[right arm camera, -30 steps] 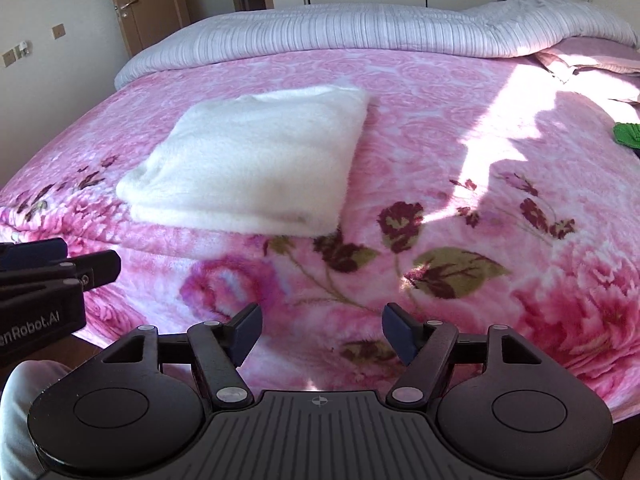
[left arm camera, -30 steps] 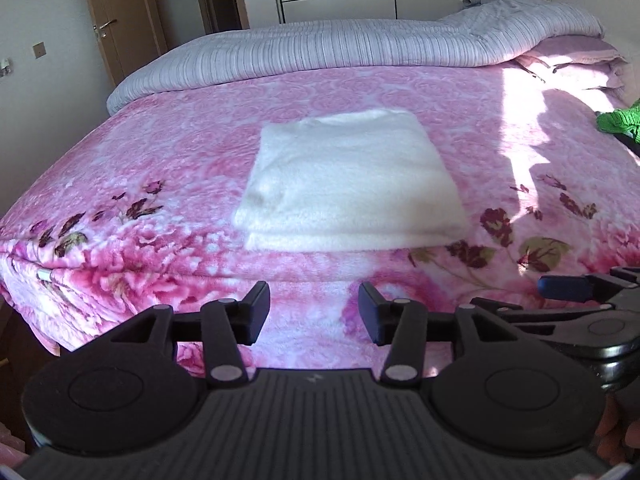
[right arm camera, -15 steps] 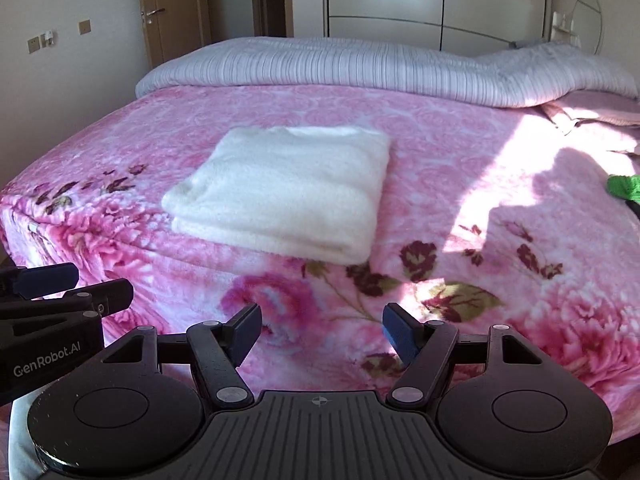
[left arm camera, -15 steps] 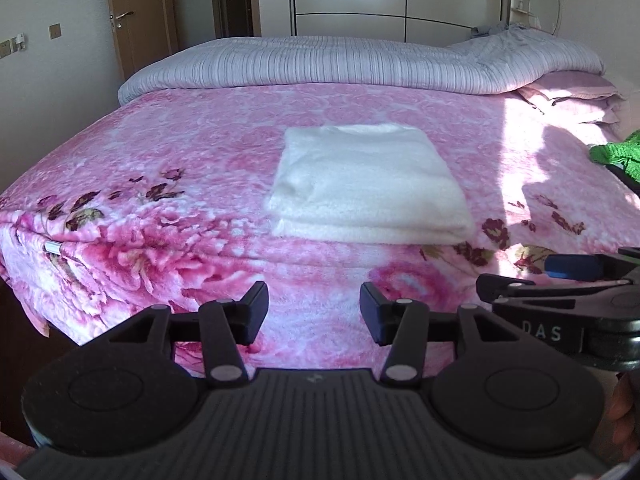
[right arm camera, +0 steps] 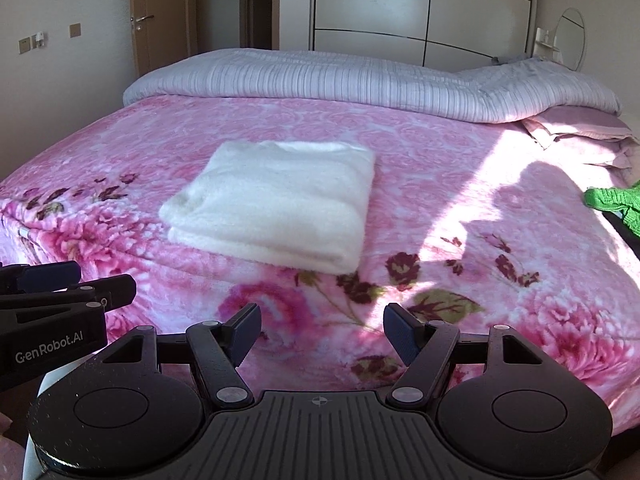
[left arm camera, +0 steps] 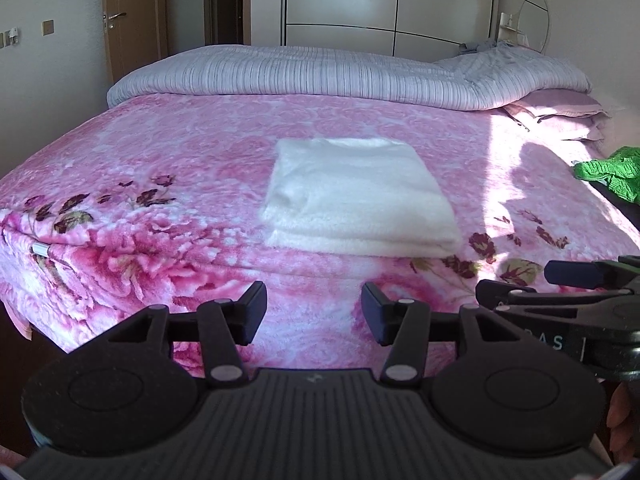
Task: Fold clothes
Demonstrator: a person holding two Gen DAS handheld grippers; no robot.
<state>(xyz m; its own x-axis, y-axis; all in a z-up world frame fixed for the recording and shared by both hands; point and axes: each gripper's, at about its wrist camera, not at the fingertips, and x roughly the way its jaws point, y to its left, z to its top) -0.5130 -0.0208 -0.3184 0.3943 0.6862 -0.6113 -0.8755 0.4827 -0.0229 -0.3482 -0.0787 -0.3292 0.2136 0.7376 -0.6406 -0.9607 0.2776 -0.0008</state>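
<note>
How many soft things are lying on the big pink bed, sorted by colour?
White: 1, the folded white garment
Green: 1, the crumpled green garment at the bed's right edge
Grey striped: 1, the rolled striped quilt at the far side
Pale pink: 1, the pillow, partly under the quilt
Total: 4

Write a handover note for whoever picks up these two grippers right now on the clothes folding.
Left claw: open, empty, held off the near edge of the bed.
Right claw: open, empty, beside the left one.
White garment: folded into a neat rectangle, lying flat on the pink floral blanket near the front edge. This piece looks done.
Green garment: bunched at the bed's right side, unfolded, partly out of view. Probably next: bring it to the middle and fold it.
</note>
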